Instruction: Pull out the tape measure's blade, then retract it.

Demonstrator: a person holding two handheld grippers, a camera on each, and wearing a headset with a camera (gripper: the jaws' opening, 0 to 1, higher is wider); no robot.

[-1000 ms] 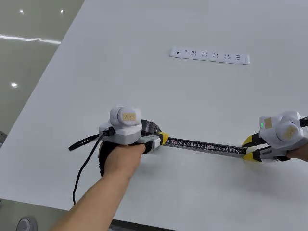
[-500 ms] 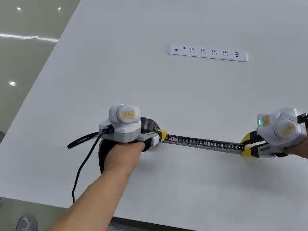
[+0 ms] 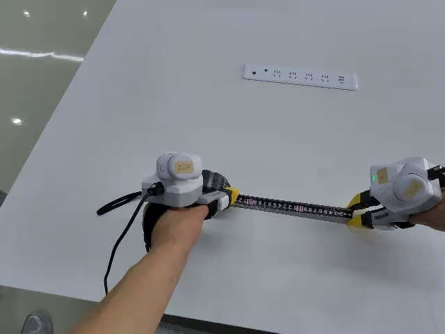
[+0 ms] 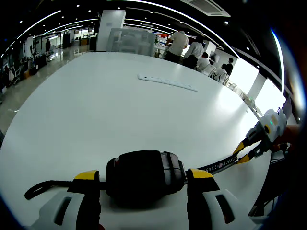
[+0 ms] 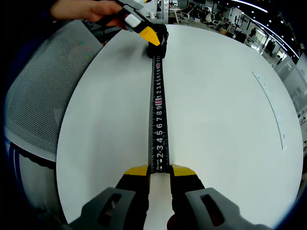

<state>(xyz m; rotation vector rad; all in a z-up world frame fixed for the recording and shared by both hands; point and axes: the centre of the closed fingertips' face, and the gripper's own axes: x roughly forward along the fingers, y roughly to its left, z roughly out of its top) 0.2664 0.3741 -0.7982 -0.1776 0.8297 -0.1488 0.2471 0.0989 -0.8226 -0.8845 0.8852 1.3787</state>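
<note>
- The tape measure's case (image 4: pixel 144 177) sits on the white tabletop (image 3: pixel 208 104), near the person's edge.
- The left gripper (image 3: pixel 226 198) holds the case. Its fingers (image 4: pixel 199 175) are spread far apart, one on each side of the case, and press on it.
- The blade (image 3: pixel 295 207) is pulled out of the case. It goes all the way over to the right gripper (image 3: pixel 354 212).
- The right gripper's fingers (image 5: pixel 182 171) are close together and pinch the tip of the blade.
- The long way of the blade runs from left to right in front of the person, low over the tabletop. The right end is a bit nearer the person.
- The numbers face up. The small numbers are by the right gripper and get bigger toward the case.
- I think the pull is done, or almost done.
- Letting the blade slide back into the case is what is left.
- A power strip (image 3: pixel 300 76) lies far back, well apart from the work.
</note>
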